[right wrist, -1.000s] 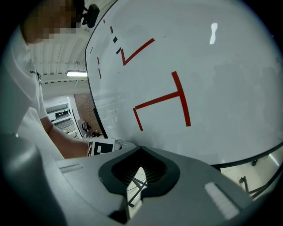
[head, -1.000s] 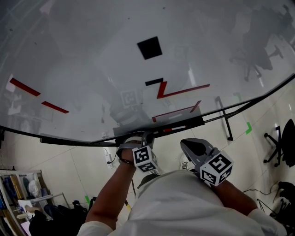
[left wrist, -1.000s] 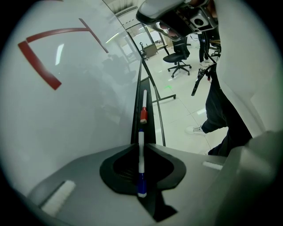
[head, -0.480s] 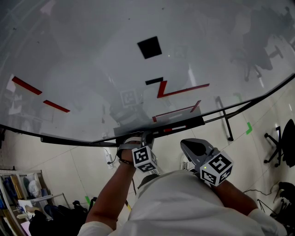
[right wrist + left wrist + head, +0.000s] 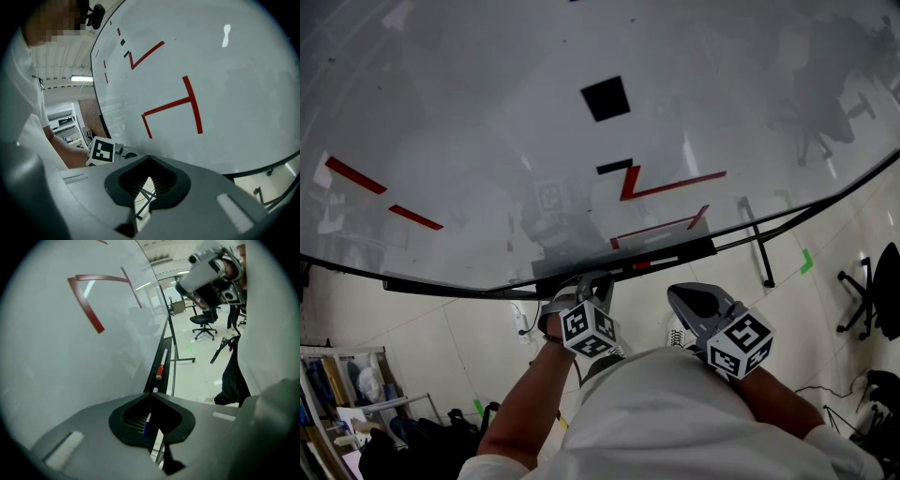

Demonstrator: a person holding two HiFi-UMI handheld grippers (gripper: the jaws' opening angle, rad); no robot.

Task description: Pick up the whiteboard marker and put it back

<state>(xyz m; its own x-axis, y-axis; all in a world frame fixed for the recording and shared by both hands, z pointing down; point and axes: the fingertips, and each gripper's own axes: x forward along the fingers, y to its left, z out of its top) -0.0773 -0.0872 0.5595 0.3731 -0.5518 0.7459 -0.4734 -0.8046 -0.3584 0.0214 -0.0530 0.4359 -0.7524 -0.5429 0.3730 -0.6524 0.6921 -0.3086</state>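
A whiteboard (image 5: pixel 487 122) with red lines stands ahead, and a black tray (image 5: pixel 675 253) runs along its lower edge. On the tray lies a red-capped marker (image 5: pixel 652 264) (image 5: pixel 161 369). My left gripper (image 5: pixel 586 279) (image 5: pixel 150 394) sits at the tray's left end with its jaws together. A thin blue-and-white marker (image 5: pixel 147 422) shows through the slit between them, in line with the tray; whether the jaws touch it is unclear. My right gripper (image 5: pixel 686 298) (image 5: pixel 149 161) hangs below the tray, shut and holding nothing.
The board's black stand leg (image 5: pixel 757 246) reaches down to the tiled floor (image 5: pixel 825 253). Office chairs (image 5: pixel 867 291) stand at the right, and shelves with clutter (image 5: pixel 347 394) at the lower left. The person's white-shirted body fills the bottom of the head view.
My left gripper has drawn slightly back and left from the tray, and its marker cube has turned. The right gripper has stayed still.
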